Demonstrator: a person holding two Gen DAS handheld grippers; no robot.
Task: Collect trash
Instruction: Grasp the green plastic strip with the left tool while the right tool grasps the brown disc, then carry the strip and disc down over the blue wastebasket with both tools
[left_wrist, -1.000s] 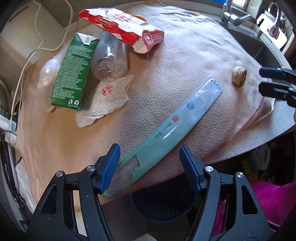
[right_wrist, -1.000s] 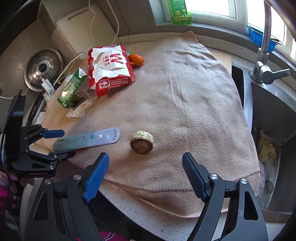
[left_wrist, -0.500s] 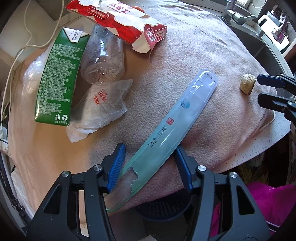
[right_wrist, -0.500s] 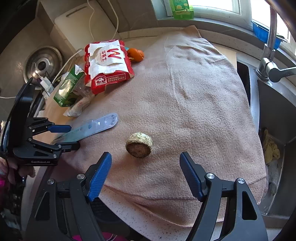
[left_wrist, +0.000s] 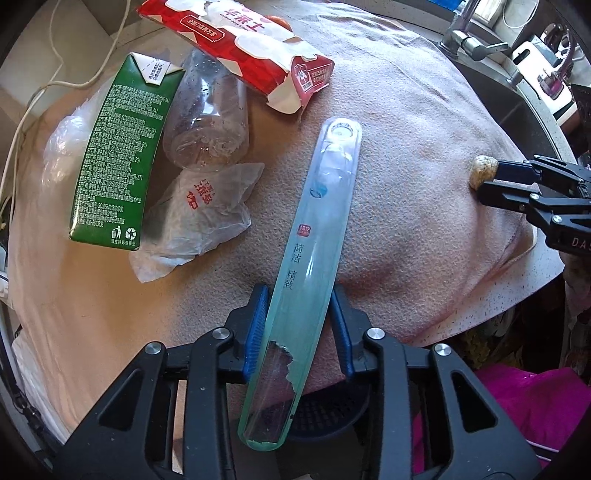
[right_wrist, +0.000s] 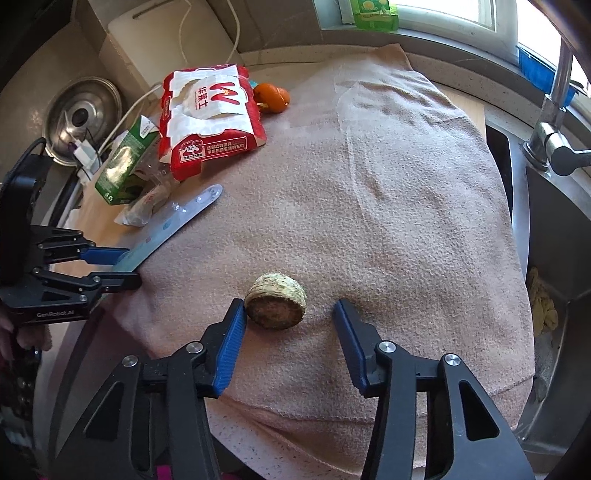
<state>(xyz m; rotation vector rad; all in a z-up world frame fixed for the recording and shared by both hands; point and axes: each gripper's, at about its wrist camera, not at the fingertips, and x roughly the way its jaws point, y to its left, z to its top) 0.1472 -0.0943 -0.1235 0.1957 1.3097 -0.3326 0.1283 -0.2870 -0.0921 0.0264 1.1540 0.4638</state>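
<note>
My left gripper (left_wrist: 298, 306) is shut on a long clear teal plastic toothbrush package (left_wrist: 310, 236), which lies on the pink cloth (left_wrist: 406, 110) and sticks out over the counter edge. It also shows in the right wrist view (right_wrist: 173, 225). My right gripper (right_wrist: 290, 314) is open around a round brown corn-cob piece (right_wrist: 277, 304); its left pad touches the piece, its right pad stands apart. The cob piece (left_wrist: 484, 170) shows at the right gripper's tips in the left wrist view.
A green carton (left_wrist: 118, 155), clear bottle (left_wrist: 207, 118), crumpled wrapper (left_wrist: 199, 206) and red-white box (left_wrist: 243, 40) lie at the cloth's far left. An orange peel (right_wrist: 271, 96) sits behind the box. A dark bin (left_wrist: 325, 410) is below the counter edge. Sink (right_wrist: 546, 258) at right.
My left gripper moved forward and closed on the toothbrush package. My right gripper moved forward and narrowed around the cob piece, its left pad now touching it.
</note>
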